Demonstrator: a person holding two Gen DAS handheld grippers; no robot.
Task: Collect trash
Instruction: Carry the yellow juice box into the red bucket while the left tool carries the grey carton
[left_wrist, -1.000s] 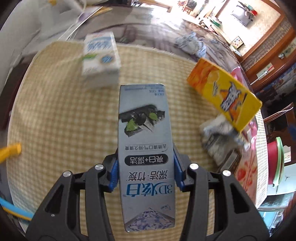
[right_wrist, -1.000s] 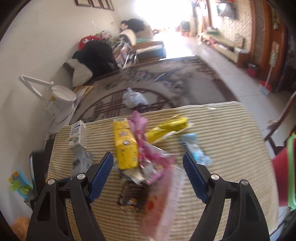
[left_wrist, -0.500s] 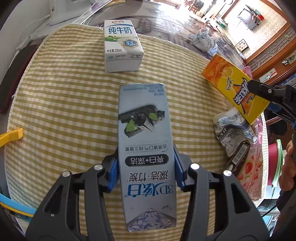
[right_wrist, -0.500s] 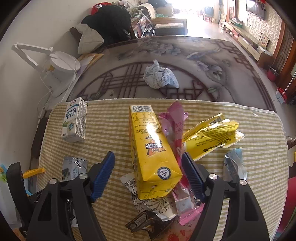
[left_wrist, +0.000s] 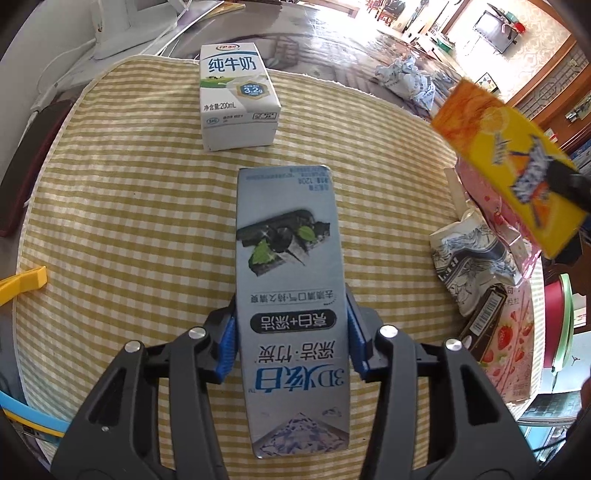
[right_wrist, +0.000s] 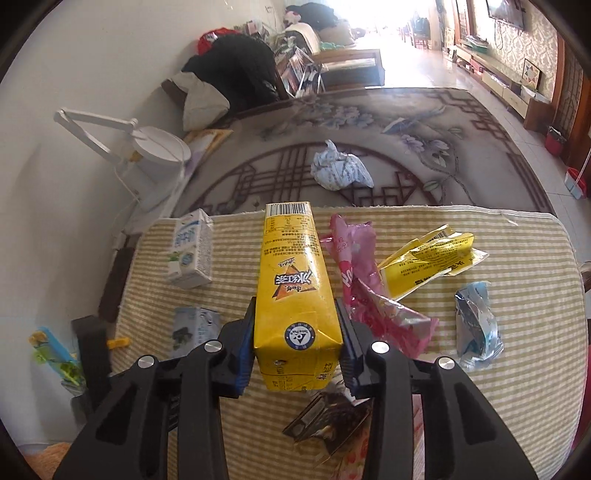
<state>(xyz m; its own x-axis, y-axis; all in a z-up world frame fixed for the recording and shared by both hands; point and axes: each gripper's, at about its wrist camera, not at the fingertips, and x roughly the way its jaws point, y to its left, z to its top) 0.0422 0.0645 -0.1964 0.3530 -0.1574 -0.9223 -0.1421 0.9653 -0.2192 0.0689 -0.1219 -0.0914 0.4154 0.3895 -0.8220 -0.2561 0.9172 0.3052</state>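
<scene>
- Yellow-and-white checked cloth (left_wrist: 129, 206) covers the bench; beyond it lies a patterned carpet (right_wrist: 424, 122) with a crumpled paper bag (right_wrist: 340, 171) on it.
- Left tongs (left_wrist: 291, 341) pinch a grey toothpaste box (left_wrist: 290, 295) by its long sides, lifted over the cloth.
- Right tongs (right_wrist: 297, 338) have just been closing and now their blue pads press both sides of a yellow drink carton (right_wrist: 293, 291), which sticks out ahead of them.
- A white milk carton (left_wrist: 236, 96) stands near the far edge of the cloth.
- Loose wrappers lie right of the yellow carton: a pink one (right_wrist: 365, 295) just beside it, a yellow one (right_wrist: 428, 258) and a blue one (right_wrist: 476, 325) further off.
</scene>
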